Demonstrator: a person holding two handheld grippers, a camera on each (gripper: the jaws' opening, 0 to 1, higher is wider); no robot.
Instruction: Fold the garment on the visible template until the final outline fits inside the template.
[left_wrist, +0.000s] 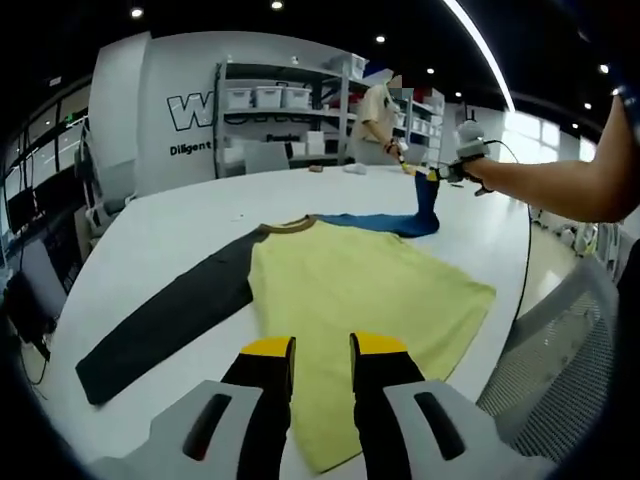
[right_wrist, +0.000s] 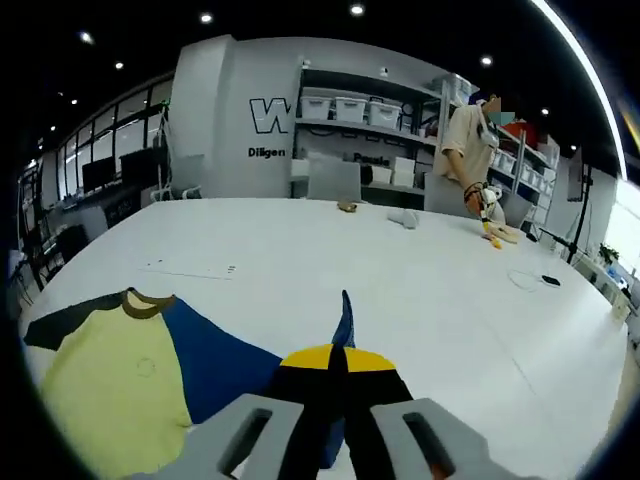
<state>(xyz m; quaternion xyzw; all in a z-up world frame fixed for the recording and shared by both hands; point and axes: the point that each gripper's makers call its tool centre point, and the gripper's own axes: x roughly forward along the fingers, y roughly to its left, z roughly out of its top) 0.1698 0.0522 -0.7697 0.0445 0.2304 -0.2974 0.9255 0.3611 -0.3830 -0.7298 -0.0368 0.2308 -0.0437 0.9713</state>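
Left gripper view: my left gripper (left_wrist: 321, 352) hangs spread at centre bottom over the yellow-bodied shirt (left_wrist: 350, 300) lying flat on the white table (left_wrist: 180, 240). My right gripper (right_wrist: 333, 362) pinches its blue sleeve (right_wrist: 225, 365), raised at upper right, likely for folding inward.

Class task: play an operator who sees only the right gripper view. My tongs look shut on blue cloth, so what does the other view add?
Observer: In the left gripper view your right tongs hold the blue sleeve lifted off the white table.
Operator: And the opposite sleeve?
Observer: The dark grey sleeve lies stretched flat towards the table's near edge.
Operator: Where are the left tongs?
Observer: The left tongs are open, over the yellow body of the shirt, gripping nothing.
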